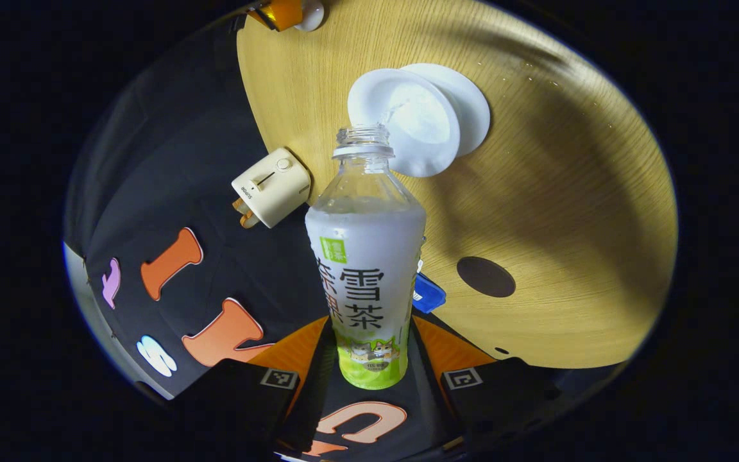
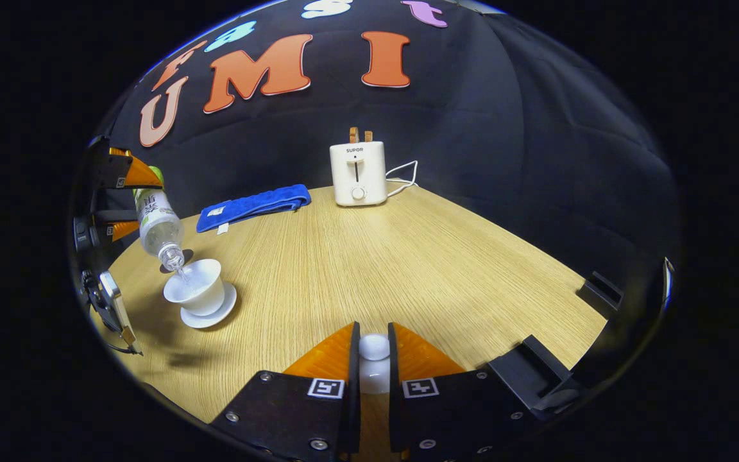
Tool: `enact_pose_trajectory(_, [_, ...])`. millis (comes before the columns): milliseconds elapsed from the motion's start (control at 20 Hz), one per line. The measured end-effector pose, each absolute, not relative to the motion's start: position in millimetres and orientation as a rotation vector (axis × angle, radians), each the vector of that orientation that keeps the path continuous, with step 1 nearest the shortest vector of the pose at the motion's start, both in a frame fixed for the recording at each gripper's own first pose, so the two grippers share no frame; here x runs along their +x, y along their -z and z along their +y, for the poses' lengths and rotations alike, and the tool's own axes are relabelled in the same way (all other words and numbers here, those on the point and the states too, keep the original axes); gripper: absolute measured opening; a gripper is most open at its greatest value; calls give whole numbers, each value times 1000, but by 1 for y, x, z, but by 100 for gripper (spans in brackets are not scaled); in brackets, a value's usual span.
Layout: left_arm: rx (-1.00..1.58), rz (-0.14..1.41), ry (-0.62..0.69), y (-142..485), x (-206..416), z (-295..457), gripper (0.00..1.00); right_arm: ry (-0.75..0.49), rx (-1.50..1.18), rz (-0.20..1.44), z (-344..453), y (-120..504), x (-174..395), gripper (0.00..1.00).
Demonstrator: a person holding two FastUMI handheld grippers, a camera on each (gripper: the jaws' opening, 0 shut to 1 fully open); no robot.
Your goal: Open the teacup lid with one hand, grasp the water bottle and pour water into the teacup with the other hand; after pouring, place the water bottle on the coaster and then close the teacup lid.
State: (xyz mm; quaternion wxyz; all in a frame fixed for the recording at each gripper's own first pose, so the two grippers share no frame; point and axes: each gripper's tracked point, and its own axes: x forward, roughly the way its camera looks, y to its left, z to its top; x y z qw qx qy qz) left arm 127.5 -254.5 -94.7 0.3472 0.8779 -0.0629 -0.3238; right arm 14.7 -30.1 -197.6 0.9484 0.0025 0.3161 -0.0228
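In the left gripper view your left gripper point(image 1: 369, 359) clamps the water bottle point(image 1: 367, 269), tipped over the teacup point(image 1: 408, 119), toaster point(image 1: 271, 187) and coaster point(image 1: 485, 276) nearby; in the right gripper view your right gripper point(image 2: 373, 359) pinches the lid point(image 2: 374, 362), with a blue cloth point(image 2: 254, 205) behind the cup.

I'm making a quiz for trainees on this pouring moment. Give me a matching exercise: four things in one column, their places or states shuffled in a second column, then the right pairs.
Things:
1. water bottle
2. teacup
3. lid
4. toaster

Places or states:
A. pinched between the fingers of the right gripper
B. standing on the table by the booth wall, slices sticking out of the top
C. tipped mouth-down in the left gripper, water running out
D. uncovered, sitting on a white saucer

Pairs: 1-C, 2-D, 3-A, 4-B
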Motion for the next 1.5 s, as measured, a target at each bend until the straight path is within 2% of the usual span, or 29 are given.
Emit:
enact_pose_trajectory(350, [2299,-183,831,93,131,-255,66,43,4,644,-30,198,15,19])
enact_pose_trajectory(600, [2200,-102,896,108,125,-251,65,39,9,645,-30,199,14,18])
enact_pose_trajectory(650, [2151,-70,916,113,123,-249,67,38,10,646,-30,199,14,19])
enact_pose_trajectory(700, [2088,-33,940,118,120,-244,65,37,9,646,-30,199,14,19])
enact_pose_trajectory(750, [2016,2,952,124,118,-240,67,35,7,645,-30,199,14,19])
enact_pose_trajectory(800, [1939,32,956,130,115,-238,64,34,5,645,-30,198,14,19])
enact_pose_trajectory(900, [1791,136,955,145,112,-230,67,30,9,643,-29,198,14,19])
enact_pose_trajectory(1050, [1604,227,936,155,122,-232,70,30,8,642,-29,197,15,19])
enact_pose_trajectory(1150, [1513,234,910,159,132,-239,65,25,8,641,-28,196,15,19])
enact_pose_trajectory(1250, [1409,261,896,165,134,-240,67,16,5,637,-28,195,15,19])
enact_pose_trajectory(1300, [1342,281,892,165,132,-241,63,12,-2,636,-28,195,15,19])
enact_pose_trajectory(1400, [1184,338,876,170,134,-244,63,6,-10,629,-27,192,16,19])
enact_pose_trajectory(1500, [1022,406,861,179,141,-246,67,0,-18,622,-26,190,16,19])
